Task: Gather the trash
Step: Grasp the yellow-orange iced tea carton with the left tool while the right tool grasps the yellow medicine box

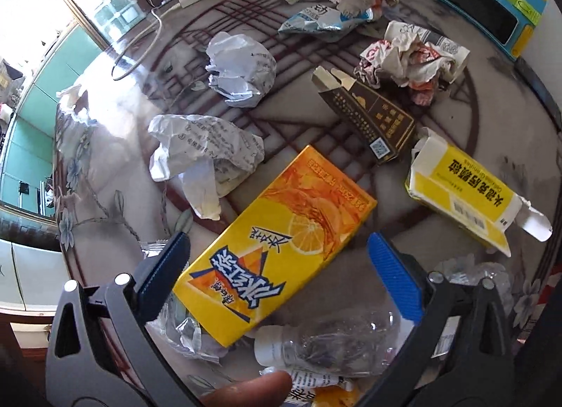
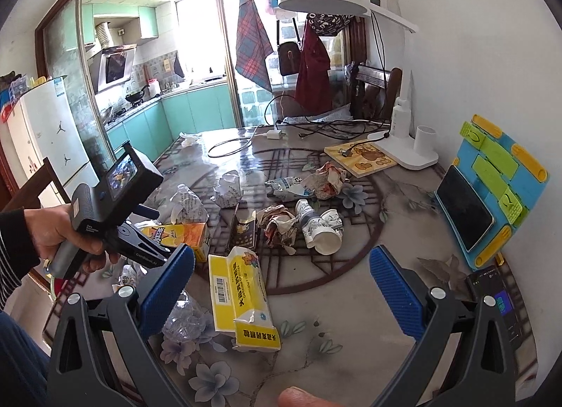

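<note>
Trash is strewn over a glass-topped floral table (image 2: 316, 347). In the left wrist view my left gripper (image 1: 281, 266) is open low over a yellow lemon tea carton (image 1: 277, 249), which lies flat between its blue fingers (image 1: 393, 277). A crushed clear plastic bottle (image 1: 316, 347) lies just below the carton. Farther out are crumpled papers (image 1: 207, 154), a brown box (image 1: 368, 119) and a yellow-white medicine box (image 1: 463, 189). In the right wrist view my right gripper (image 2: 281, 280) is open above the table, with that medicine box (image 2: 242, 301) lying near its left finger.
A white lamp base (image 2: 411, 157), a picture book (image 2: 365, 157) and cables (image 2: 228, 147) sit at the table's far side. A blue-yellow stand holding a phone (image 2: 467, 217) leans against the right wall. Paper cups (image 2: 323, 228) and wrappers (image 2: 326, 178) fill the middle.
</note>
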{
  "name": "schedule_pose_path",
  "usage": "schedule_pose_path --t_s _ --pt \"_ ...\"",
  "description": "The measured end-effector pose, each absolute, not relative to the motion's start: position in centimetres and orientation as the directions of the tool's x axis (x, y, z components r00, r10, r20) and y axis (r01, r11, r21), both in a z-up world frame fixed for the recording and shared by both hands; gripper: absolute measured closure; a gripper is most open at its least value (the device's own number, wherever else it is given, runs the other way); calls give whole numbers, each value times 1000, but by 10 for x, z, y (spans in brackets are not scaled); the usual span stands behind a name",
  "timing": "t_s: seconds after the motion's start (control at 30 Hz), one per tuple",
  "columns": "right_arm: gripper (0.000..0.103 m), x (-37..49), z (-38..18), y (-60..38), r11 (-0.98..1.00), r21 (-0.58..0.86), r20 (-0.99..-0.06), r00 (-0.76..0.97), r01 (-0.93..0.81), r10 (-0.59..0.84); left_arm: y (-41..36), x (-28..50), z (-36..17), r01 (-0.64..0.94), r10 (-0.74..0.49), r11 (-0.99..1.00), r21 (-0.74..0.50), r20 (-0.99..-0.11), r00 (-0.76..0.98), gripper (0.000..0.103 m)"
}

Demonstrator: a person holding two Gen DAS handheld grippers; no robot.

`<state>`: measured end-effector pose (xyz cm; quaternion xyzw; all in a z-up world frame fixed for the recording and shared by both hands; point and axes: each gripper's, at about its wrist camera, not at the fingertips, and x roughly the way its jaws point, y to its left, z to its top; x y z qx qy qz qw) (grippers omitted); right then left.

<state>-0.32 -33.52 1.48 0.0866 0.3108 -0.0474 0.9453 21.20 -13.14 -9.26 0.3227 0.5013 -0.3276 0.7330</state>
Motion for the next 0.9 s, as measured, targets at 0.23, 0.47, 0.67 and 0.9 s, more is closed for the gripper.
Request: schedule_pose_path --t_s 0.23,0.47,0.67,0.9 --pt "6 3 12 -337 977 148 -615 788 152 -30 -138 224 -116 836 -109 534 125 -970 215 4" --pt "6 8 10 -335 978 143 -629 777 151 -28 -141 220 -120 843 -110 524 125 -971 212 35" --pt "6 8 9 -335 978 138 -633 774 155 -33 -133 208 -106 812 -128 562 155 -954 271 44" --pt "6 7 9 -335 980 126 -630 776 154 -41 -124 175 -55 723 -155 645 246 -884 440 44"
